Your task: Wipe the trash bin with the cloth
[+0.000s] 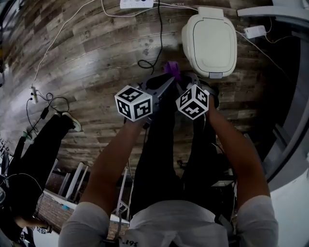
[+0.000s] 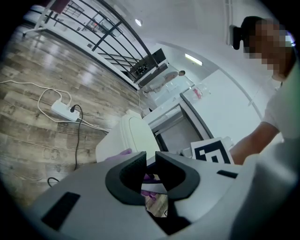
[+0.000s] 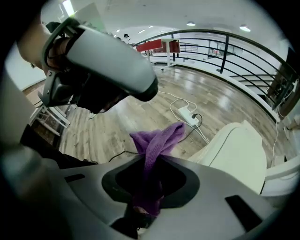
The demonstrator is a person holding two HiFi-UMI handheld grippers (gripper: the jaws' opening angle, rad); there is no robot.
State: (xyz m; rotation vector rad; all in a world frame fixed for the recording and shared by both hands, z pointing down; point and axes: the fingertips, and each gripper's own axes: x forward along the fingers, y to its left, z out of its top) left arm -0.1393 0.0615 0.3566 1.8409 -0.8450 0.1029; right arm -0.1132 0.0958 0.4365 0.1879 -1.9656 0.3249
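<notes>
The cream trash bin stands on the wood floor with its lid down, just beyond both grippers. My right gripper is shut on a purple cloth. In the right gripper view the cloth rises out of the jaws of that gripper, and the bin lies to the right. My left gripper points at the bin beside the right one. In the left gripper view its jaws stand a narrow gap apart; the cloth shows past them, in front of the bin.
A white power strip with cables lies on the floor behind the bin, and a black cable loops close to the cloth. Another person's legs are at the left. A dark railing runs along the far side.
</notes>
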